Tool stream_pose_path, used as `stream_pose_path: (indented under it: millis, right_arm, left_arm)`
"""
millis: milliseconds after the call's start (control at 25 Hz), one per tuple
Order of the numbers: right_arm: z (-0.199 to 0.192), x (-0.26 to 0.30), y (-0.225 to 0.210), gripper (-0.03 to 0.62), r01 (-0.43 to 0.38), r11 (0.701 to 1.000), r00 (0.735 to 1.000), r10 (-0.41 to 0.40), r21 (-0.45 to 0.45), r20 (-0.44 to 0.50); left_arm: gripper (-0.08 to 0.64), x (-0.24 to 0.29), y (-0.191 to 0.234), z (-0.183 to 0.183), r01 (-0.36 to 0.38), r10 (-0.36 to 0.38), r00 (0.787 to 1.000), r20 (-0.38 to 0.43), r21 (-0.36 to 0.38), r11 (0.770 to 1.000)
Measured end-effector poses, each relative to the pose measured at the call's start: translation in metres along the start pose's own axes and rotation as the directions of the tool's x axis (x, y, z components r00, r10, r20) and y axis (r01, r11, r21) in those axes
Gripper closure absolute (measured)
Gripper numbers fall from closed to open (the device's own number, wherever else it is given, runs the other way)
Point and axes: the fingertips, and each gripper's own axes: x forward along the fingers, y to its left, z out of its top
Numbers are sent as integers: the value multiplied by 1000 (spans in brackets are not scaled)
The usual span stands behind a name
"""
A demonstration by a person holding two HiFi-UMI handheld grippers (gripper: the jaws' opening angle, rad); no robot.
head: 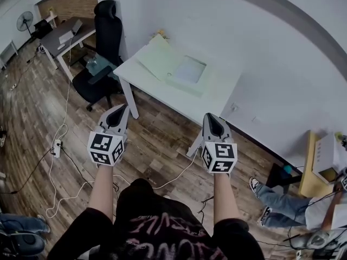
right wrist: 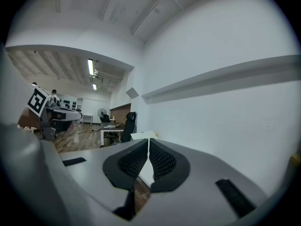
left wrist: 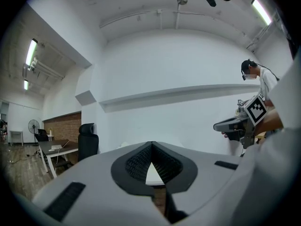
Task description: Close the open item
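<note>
The white rectangular table [head: 219,99] stands well ahead by the wall, across bare wooden floor. Across its middle lies the pale green flat cardboard box [head: 187,72], its lid [head: 154,58] thrown back toward the table's left far corner, leaving a whitish interior exposed. It looks light and floppy. The left gripper [head: 121,108] and the right gripper [head: 209,115] are held out over the floor, jaws pressed together on nothing. This reads as the approach: next, walk up, reach the lid's free edge and fold it over.
</note>
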Motion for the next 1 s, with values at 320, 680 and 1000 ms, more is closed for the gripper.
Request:
stream_pose_path:
  millis: [320, 680, 1000]
  right_arm:
    - [-3, 33, -9, 566, -9, 1000, 1000, 9, 5, -7]
    - [-11, 100, -15, 566, -2, 1000, 999, 2, 14, -34]
    - [-11, 176, -14, 566, 25, 1000, 997, -24, 8, -78]
  left_arm:
    - [548, 30, 13, -5, 5, -5, 1000, -7, -7, 1000]
    - [548, 87, 49, -25, 35, -35, 999, -41, -13, 999]
    - [548, 151, 105, -41, 66, -69, 996, -59, -52, 996]
